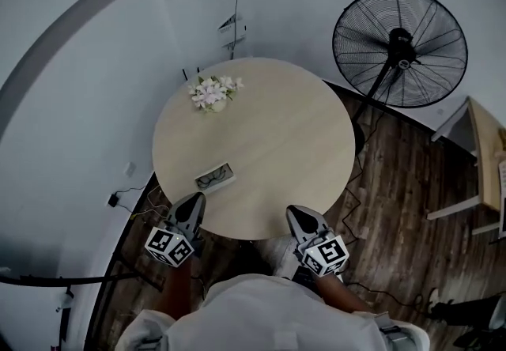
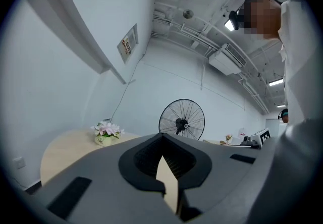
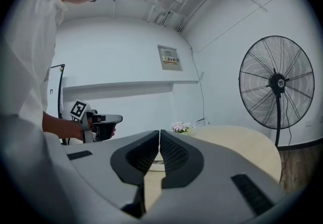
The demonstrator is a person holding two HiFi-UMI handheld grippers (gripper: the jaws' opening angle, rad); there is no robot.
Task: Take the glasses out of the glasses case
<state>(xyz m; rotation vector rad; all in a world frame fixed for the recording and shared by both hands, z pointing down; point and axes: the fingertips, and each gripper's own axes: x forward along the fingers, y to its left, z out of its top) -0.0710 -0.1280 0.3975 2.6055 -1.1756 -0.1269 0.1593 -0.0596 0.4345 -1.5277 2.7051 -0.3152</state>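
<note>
An open white glasses case [image 1: 215, 177] lies near the front left edge of the round table [image 1: 269, 136], with dark glasses [image 1: 210, 179] inside it. My left gripper [image 1: 192, 201] hovers at the table's near edge, just in front of the case, jaws shut and empty. At the front right edge sits my right gripper [image 1: 299, 215], also shut with nothing held. In the left gripper view the left gripper [image 2: 162, 137] shows its tips meeting; the case is hidden there. The right gripper [image 3: 159, 133] has its tips together, and a pale edge of the case [image 3: 157, 161] peeks between the jaws.
A small pot of pink-white flowers [image 1: 213, 92] stands at the table's far left. A black standing fan [image 1: 399, 47] is at the right rear, cables run over the wooden floor [image 1: 395, 207], and pale furniture [image 1: 478, 156] stands at far right.
</note>
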